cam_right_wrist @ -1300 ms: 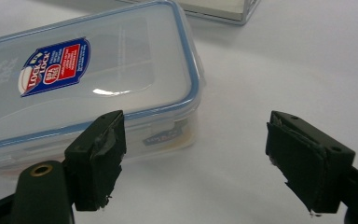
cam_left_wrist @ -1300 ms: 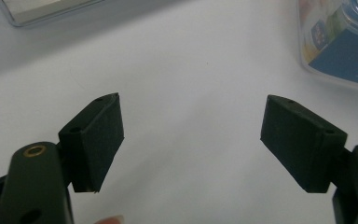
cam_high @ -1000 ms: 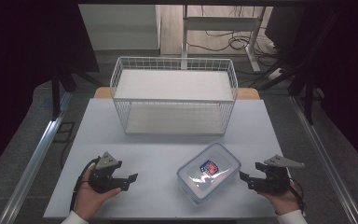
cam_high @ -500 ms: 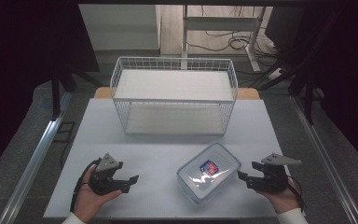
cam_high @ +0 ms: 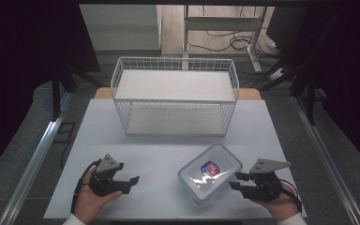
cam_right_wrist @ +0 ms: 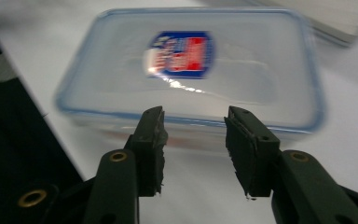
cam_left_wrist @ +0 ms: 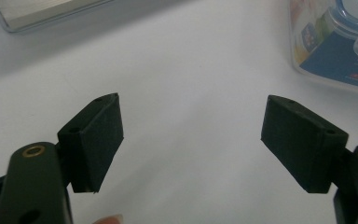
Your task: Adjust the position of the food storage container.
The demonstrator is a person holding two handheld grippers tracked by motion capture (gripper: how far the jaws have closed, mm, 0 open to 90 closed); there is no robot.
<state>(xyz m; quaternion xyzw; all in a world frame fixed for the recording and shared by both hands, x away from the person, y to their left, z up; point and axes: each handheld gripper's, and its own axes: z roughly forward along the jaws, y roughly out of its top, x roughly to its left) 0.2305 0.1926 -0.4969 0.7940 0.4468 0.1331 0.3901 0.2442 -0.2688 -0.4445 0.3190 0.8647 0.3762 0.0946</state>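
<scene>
The right gripper [cam_high: 235,180], jaws parted and empty, sits just beside the near short end of the plastic container [cam_high: 210,172], whose long axis runs diagonally toward the wire basket [cam_high: 175,96]. The left gripper [cam_high: 130,183], wide open, lies farther off.

The container [cam_high: 209,173] was glossy clear plastic with a printed label; the basket [cam_high: 175,96] white coated wire; the counter [cam_high: 159,154] smooth and matt.

The high view looks forward and down over the table [cam_high: 168,159], while both gripper views (low, close) face the box [cam_high: 210,172] it shows.
</scene>
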